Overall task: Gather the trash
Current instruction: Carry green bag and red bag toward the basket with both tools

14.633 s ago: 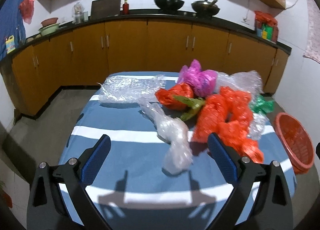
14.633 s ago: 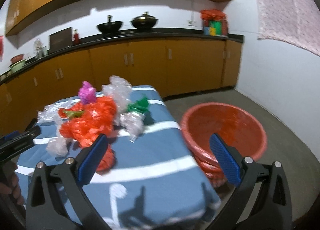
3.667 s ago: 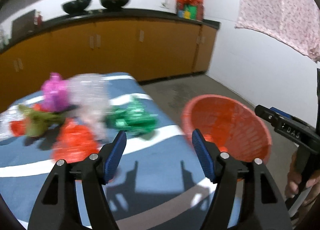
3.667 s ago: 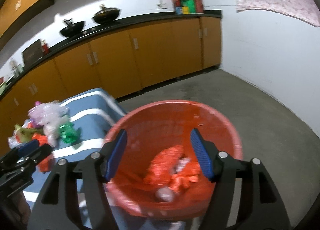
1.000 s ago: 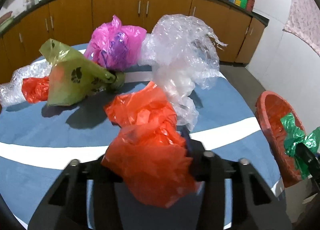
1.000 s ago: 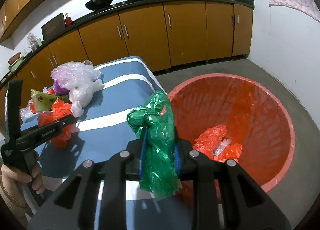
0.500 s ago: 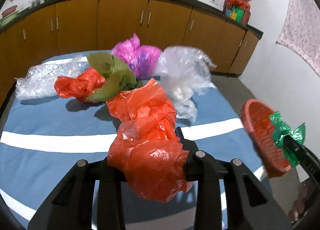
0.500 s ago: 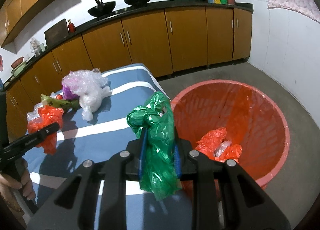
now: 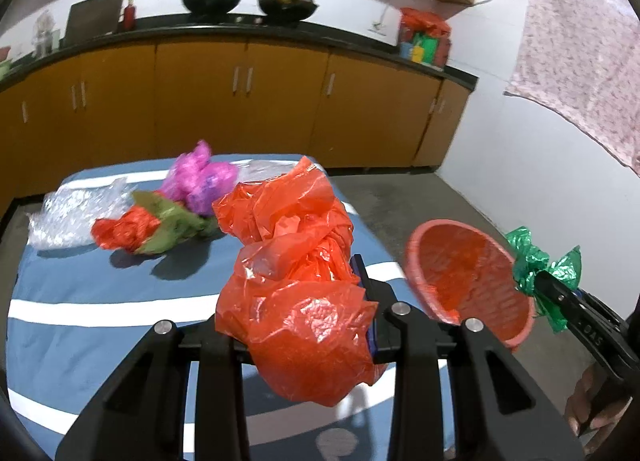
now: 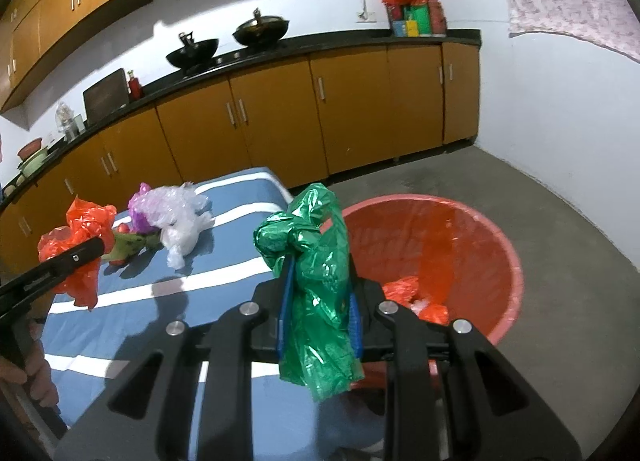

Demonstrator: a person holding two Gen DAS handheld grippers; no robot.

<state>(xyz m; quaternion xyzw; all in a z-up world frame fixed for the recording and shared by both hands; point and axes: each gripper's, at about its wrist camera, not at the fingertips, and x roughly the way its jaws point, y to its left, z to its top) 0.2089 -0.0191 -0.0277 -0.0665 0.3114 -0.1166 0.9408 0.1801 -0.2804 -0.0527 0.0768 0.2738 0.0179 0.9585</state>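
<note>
Two bundles are in your grip. Your left gripper (image 9: 296,293) is clamped on a crinkled, glossy orange-red plastic bag (image 9: 296,277) that billows over both jaws, held above the blue, white-striped tablecloth (image 9: 80,285). Your right gripper (image 10: 320,309) pinches a shiny green plastic bag (image 10: 316,289), knotted at the top and hanging limp, at the near rim of the round red basket (image 10: 500,245) on the floor, which already holds orange scraps. Left on the table: a pink bag (image 9: 200,181), an olive-green one (image 9: 172,225), a small red one (image 9: 124,229) and what looks like clear bubble wrap (image 9: 68,213), slightly blurred.
</note>
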